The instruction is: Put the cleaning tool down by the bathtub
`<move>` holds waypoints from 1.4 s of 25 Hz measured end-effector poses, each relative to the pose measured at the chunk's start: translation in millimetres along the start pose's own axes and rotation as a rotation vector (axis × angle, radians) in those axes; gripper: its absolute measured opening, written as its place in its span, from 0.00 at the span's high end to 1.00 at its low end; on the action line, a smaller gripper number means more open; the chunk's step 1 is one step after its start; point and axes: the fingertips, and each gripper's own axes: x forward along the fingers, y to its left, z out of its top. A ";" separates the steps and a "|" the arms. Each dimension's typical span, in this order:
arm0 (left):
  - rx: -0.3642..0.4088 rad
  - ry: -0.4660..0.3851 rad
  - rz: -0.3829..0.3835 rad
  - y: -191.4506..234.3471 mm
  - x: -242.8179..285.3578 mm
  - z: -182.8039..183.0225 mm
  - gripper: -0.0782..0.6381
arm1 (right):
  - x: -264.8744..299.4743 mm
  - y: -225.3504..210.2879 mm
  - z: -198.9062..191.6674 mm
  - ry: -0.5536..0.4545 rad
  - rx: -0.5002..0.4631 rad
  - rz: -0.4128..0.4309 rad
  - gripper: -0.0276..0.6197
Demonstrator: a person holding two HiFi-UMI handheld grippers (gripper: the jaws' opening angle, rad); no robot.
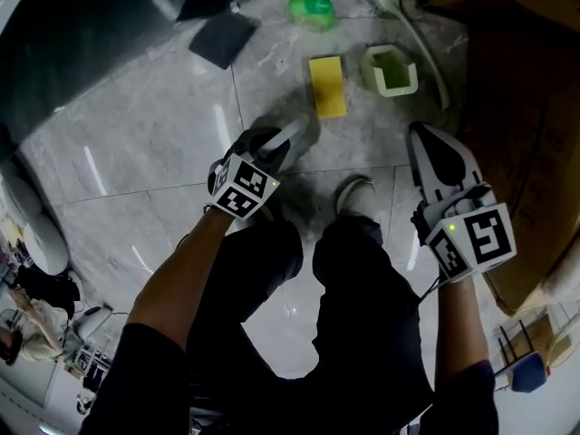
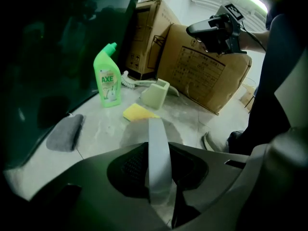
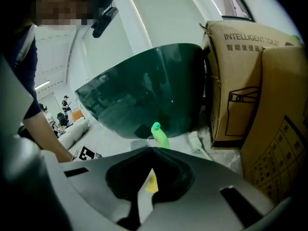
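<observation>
My left gripper (image 1: 272, 148) hangs over the tiled floor in front of the dark green bathtub (image 1: 82, 34). It is shut on a flat pale grey cleaning tool (image 1: 294, 134). In the left gripper view that tool (image 2: 158, 148) sticks straight out between the jaws of the left gripper (image 2: 159, 177), toward a yellow sponge (image 2: 137, 112). My right gripper (image 1: 424, 139) is held to the right, its dark jaws together with nothing in them. It also shows as the right gripper (image 2: 211, 30) high up in the left gripper view.
By the tub stand a green cleaner bottle (image 1: 312, 9), a yellow sponge (image 1: 327, 85), a pale green holder (image 1: 390, 69), a white brush (image 1: 408, 21) and a grey cloth (image 1: 222, 39). Cardboard boxes (image 1: 526, 107) line the right side. The person's shoe (image 1: 353, 193) is below the sponge.
</observation>
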 end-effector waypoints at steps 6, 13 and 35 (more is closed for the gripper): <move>-0.005 0.060 0.001 -12.2 31.4 -37.4 0.74 | 7.1 -0.8 -9.5 -0.004 -0.017 0.022 0.95; 0.038 0.091 0.001 -18.5 49.4 -66.7 0.74 | 8.6 -4.4 -23.6 0.009 -0.043 0.020 0.95; 0.003 0.076 0.013 -21.2 -17.0 -18.0 0.66 | -23.5 32.1 16.9 0.014 -0.036 0.032 0.95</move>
